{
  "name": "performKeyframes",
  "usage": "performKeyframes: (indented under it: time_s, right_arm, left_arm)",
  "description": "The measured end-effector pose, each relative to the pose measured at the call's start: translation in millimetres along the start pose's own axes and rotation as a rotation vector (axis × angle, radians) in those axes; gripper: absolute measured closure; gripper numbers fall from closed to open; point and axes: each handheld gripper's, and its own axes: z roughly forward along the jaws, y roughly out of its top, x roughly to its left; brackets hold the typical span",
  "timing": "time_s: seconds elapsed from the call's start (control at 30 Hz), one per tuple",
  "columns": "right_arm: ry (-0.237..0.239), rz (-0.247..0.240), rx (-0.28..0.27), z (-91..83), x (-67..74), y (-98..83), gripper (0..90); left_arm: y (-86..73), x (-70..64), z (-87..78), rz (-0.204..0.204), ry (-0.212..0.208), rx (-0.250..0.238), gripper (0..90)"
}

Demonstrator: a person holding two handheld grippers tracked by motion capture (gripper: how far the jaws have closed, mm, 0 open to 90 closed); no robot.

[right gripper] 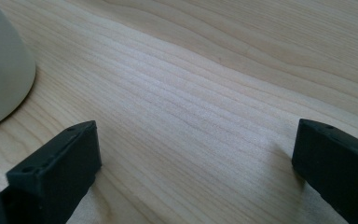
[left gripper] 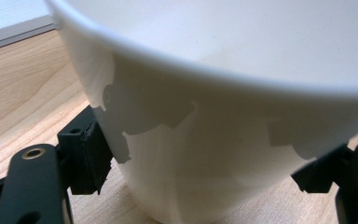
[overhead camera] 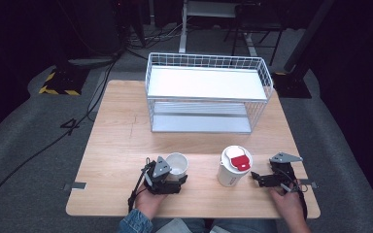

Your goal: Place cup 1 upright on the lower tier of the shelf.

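Here, high view: my left gripper clamps the open white cup at the table's near left; lidded cup stands right of it.
Left gripper view: pads press the cup's wall.
Right gripper view: my right gripper is spread wide over bare wood.

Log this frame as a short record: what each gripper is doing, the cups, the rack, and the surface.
left gripper: jaws closed on the open white cup, low on its wall
right gripper: jaws open, nothing between them, beside the lidded cup, not touching
open white cup: upright, no lid, on the table
lidded cup: upright, white lid with red tab
wire rack: two white shelves, at the far side of the table, nothing on them
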Motion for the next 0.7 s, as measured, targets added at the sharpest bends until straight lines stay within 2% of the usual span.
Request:
performKeyframes:
  time_s: [0.1, 0.17, 0.27, 0.37, 0.43, 0.57, 0.7]
  right_arm:
    - [0.000, 0.000, 0.000, 0.0, 0.0, 0.0, 1.2]
    - [0.000, 0.000, 0.000, 0.0, 0.0, 0.0, 1.2]
    - [0.000, 0.000, 0.000, 0.0, 0.0, 0.0, 1.2]
    - [0.000, 0.000, 0.000, 0.0, 0.0, 0.0, 1.2]
    - [0.000, -0.001, 0.000, 0.0, 0.0, 0.0, 1.2]
    - [-0.003, 0.004, -0.001, -0.1, 0.1, 0.0, 1.7]
    - [-0.003, 0.005, 0.000, -0.3, 0.0, 0.0, 1.8]
  left_arm:
    - [0.5, -0.4, -0.6, 0.001, 0.001, 0.006, 21.7]
    - [1.3, -0.7, -1.7, -0.009, -0.014, 0.013, 21.9]
    - [3.0, 0.0, -5.6, -0.038, -0.051, -0.005, 22.0]
    - [4.7, -0.8, -8.1, -0.044, -0.053, -0.016, 22.0]
    - [9.0, -1.8, -11.5, -0.034, -0.062, -0.026, 22.1]
    - [14.4, -1.0, -15.5, -0.059, -0.092, -0.047, 22.1]
    - [22.8, -3.0, -18.7, -0.031, -0.091, -0.047, 22.1]
